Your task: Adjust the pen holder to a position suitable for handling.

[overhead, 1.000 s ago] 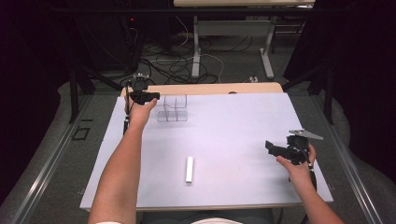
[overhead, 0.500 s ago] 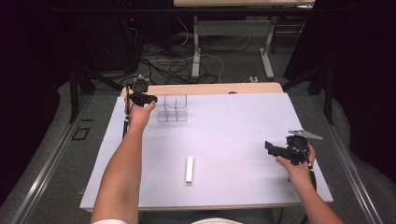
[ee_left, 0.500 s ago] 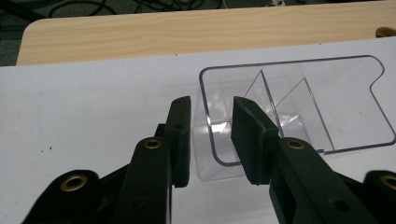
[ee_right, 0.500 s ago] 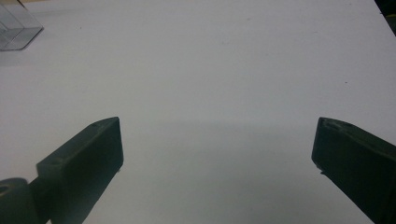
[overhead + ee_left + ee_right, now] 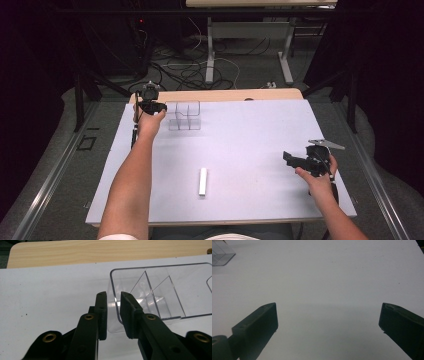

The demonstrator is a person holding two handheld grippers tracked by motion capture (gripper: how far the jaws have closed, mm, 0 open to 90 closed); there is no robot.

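The desk (image 5: pixel 260 135) is covered by a pale sheet, with a strip of bare wood showing along its far edge. Beyond it the floor (image 5: pixel 240 70) carries a tangle of cables and the legs of another table.

At the far left of the desk stands a clear plastic organizer (image 5: pixel 184 116), an open-topped box split by see-through dividers into several compartments; in the left claw view it (image 5: pixel 160 293) sits just past the wood strip's near line, its rounded near-left corner toward the camera.

The left claw (image 5: pixel 151 106) is held at that corner. Its 2 jaws have just been closing and now stand narrow, 1 outside the box's end wall and 1 inside it, with the clear wall in the slim gap between them (image 5: pixel 113 312); whether the pads already press on the wall cannot be told.

The right claw (image 5: pixel 292 158) rests low over the near right of the desk, well apart from the box, its jaws spread wide with only bare sheet between them (image 5: pixel 328 322).

A small white bar (image 5: pixel 202 181) lies near the desk's near middle, between the 2 arms.
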